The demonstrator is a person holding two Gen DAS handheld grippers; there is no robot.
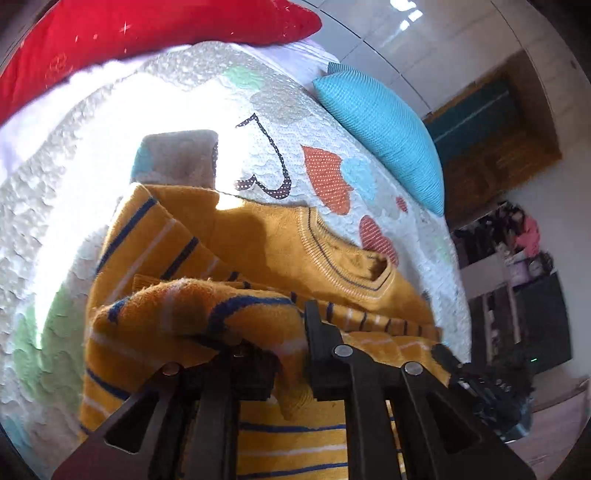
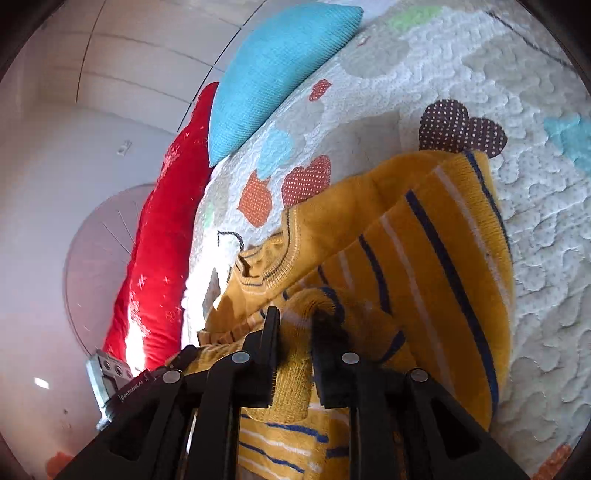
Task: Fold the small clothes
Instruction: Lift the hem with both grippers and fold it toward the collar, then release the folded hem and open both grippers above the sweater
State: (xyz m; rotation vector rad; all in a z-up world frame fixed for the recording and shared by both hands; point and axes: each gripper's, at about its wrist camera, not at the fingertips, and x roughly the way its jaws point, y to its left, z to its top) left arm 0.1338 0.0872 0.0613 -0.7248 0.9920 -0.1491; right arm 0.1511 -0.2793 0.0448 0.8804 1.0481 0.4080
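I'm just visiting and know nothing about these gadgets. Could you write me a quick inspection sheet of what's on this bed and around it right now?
Surface: a bed with a white quilt with coloured heart patches.
Job's things: one yellow striped sweater, partly folded, its lower edge lifted off the quilt.
Clutter: a blue pillow and a red pillow at the quilt's edge; a small grey folded piece beyond the sweater.
Grippers: left gripper and right gripper, each pinching a bunch of sweater fabric.
Cables: nothing seen.
Surroundings: white wall; dark shelves with blurred items.
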